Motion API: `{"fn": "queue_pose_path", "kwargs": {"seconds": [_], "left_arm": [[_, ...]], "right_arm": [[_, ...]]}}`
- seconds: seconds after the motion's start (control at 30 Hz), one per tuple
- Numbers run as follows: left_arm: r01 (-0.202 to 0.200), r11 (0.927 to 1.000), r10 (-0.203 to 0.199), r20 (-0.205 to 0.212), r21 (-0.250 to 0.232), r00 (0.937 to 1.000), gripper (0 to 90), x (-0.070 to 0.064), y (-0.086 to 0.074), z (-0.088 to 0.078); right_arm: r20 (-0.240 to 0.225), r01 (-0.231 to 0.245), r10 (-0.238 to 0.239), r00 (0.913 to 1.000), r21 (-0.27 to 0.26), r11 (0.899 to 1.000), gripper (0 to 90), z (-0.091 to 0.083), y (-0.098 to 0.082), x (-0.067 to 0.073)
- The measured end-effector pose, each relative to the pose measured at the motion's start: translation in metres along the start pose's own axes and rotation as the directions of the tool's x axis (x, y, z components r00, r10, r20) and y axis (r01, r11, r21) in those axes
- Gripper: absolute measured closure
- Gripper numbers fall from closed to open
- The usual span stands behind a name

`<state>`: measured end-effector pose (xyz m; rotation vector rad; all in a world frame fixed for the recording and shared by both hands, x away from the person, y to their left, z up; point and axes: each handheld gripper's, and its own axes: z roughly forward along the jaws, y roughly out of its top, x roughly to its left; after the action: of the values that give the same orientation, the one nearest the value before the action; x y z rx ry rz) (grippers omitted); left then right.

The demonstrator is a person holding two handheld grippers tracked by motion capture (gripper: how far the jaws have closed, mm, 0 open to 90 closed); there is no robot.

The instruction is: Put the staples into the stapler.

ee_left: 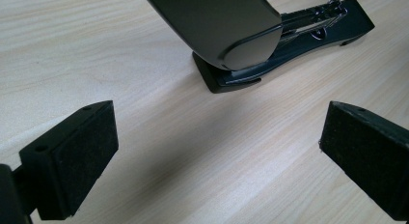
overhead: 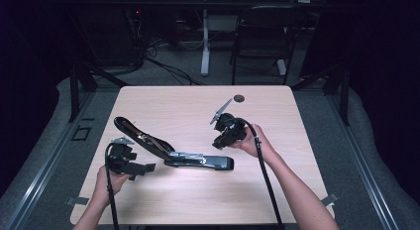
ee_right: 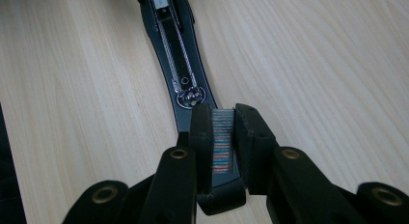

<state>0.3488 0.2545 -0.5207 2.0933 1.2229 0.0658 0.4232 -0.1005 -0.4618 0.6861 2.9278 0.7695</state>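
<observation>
On the light, wood-grain rectangular surface (overhead: 198,200), a long black stapler (overhead: 171,148) lies opened out, its metal-lined base flat near the middle and its curved black top arm raised toward the left. A small round dark grommet (overhead: 239,98) sits near the far edge of the surface. A metal clip shows at each near corner of the surface.

The left claw (overhead: 148,167), held by the person's left hand (overhead: 111,183), rests just beside the stapler's raised arm. In the left gripper view its black padded jaws stand wide apart, released, with bare surface between them.

The right claw (ee_right: 223,139), held by the right hand (overhead: 255,141), is above the right half of the surface. In the right gripper view its jaws are clenched on a short strip of staples (ee_right: 222,142) with a multicoloured sheen, directly over the stapler's open channel.

Beyond the surface, the room is dark. A grey floor (overhead: 168,71) carries loose cables, a white stand leg (overhead: 204,46) and a black folding chair (overhead: 260,36). Black frame struts flank the surface on both sides.
</observation>
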Motion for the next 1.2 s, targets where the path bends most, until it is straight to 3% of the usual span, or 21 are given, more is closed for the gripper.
{"fn": "queue_pose_path", "kwargs": {"seconds": [1.2], "left_arm": [[-0.002, 1.0, 0.002, 0.01, 0.006, 1.0, 0.4, 0.002, 0.001, 0.001]], "right_arm": [[-0.085, 0.101, -0.099, 0.9914, 0.011, 0.995, 78.4, 0.038, 0.034, 0.015]]}}
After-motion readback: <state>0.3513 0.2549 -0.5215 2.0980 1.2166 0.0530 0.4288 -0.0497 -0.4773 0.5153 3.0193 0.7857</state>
